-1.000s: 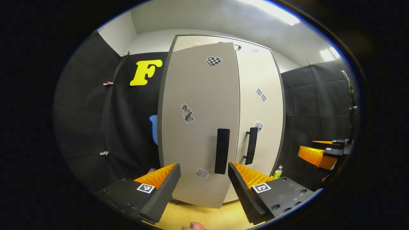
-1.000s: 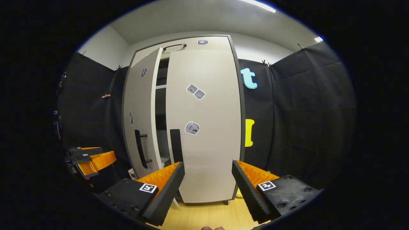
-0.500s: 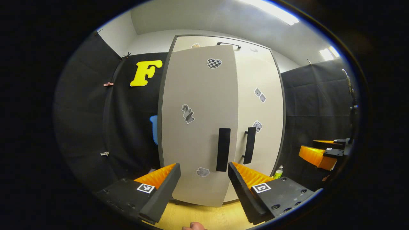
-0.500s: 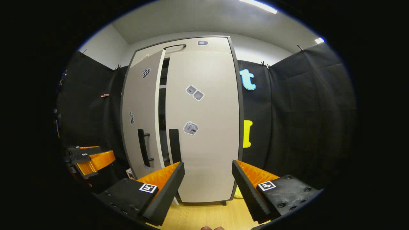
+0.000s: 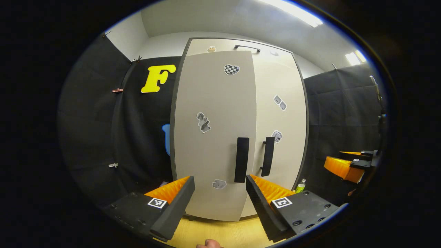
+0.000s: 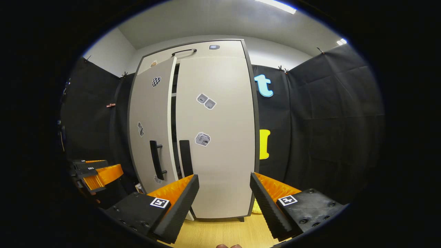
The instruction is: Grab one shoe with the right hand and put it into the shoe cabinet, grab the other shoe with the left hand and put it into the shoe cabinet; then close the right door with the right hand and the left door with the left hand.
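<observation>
A tall beige shoe cabinet [image 5: 279, 79] stands ahead with two doors and black vertical handles. Its left door [image 5: 213, 131] is slightly ajar; in the right gripper view a narrow dark gap [image 6: 174, 113] separates it from the right door [image 6: 220, 137], which sits flush. The shoes are hidden. My left gripper [image 5: 220, 203] is open and empty, a short way in front of the left door's handle [image 5: 242, 159]. My right gripper [image 6: 224, 203] is open and empty before the right door; its handle [image 6: 185, 157] is up and left of it. Each gripper appears at the other view's edge, the right gripper [image 5: 348, 165] and the left gripper [image 6: 96, 172].
Black cloth walls flank the cabinet on both sides. A light wooden floor [image 6: 224, 234] runs under the cabinet. A small green bottle [image 5: 299, 186] stands on the floor at the cabinet's right foot. A fingertip [image 5: 208, 244] shows at the bottom edge of the left gripper view.
The left door has swung further toward shut; the gap between the doors has narrowed. Both grippers stay open and almost in place.
</observation>
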Motion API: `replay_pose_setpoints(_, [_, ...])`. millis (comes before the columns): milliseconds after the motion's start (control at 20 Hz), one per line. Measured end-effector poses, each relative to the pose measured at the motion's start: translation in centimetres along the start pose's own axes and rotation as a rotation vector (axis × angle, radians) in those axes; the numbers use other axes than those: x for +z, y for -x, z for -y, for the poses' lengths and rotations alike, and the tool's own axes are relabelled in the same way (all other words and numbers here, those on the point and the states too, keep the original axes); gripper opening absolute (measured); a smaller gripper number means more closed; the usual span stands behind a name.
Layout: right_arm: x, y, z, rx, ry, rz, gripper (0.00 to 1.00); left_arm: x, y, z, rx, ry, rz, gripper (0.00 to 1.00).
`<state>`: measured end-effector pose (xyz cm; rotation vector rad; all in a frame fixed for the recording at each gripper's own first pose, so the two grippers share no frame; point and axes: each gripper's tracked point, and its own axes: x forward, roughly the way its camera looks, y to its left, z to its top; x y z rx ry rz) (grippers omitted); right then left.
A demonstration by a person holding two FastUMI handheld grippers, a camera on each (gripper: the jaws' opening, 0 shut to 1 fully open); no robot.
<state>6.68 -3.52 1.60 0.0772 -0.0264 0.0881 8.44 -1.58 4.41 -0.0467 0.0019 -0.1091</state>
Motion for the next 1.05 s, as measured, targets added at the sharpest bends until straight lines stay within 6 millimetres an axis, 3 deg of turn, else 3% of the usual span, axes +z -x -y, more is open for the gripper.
replay_pose_setpoints(1050, [0.11, 0.39, -0.76, -0.001, 0.008, 0.015, 0.98, 0.09, 0.36, -0.85, 0.017, 0.021, 0.01, 0.95])
